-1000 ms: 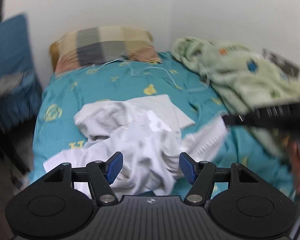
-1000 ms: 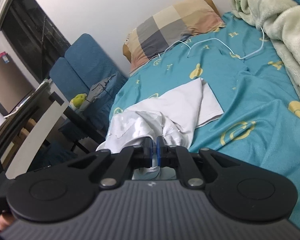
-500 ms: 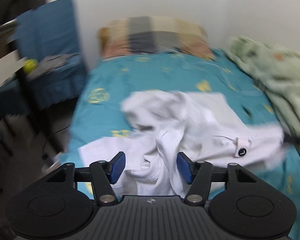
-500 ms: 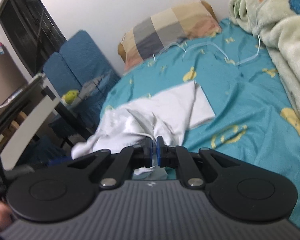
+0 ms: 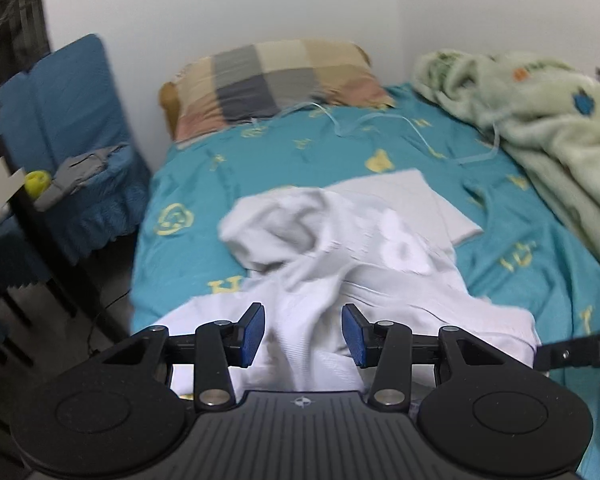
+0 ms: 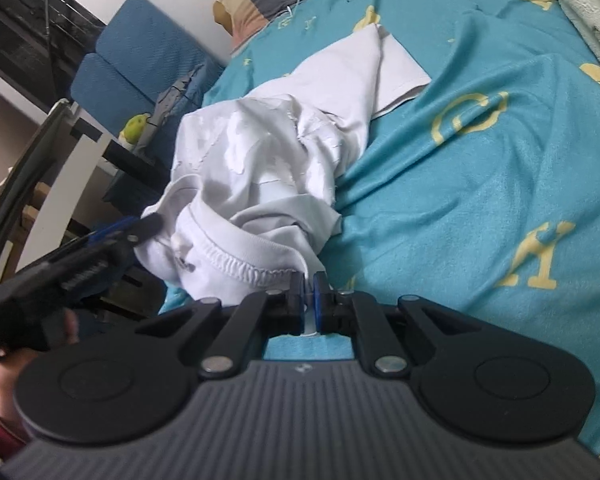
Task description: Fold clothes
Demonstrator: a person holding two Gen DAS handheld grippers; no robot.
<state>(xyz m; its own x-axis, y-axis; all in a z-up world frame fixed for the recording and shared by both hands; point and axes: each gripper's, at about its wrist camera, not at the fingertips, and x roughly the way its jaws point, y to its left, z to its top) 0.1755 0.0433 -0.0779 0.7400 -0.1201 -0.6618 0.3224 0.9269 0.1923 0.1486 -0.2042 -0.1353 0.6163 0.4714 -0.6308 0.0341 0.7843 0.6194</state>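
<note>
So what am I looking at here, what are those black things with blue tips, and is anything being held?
A person is holding two hand-held grippers, each with a camera looking along its fingers; there is one picture per hand. The left gripper has just been closing its jaws around a bunched fold of the crumpled white T-shirt, with the pads not yet pressing on it. The right gripper is shut on the same shirt's edge. The shirt lies on a teal bedsheet, partly over a folded white garment. Behind are a checked pillow, a green fleece blanket and a blue chair.
</note>
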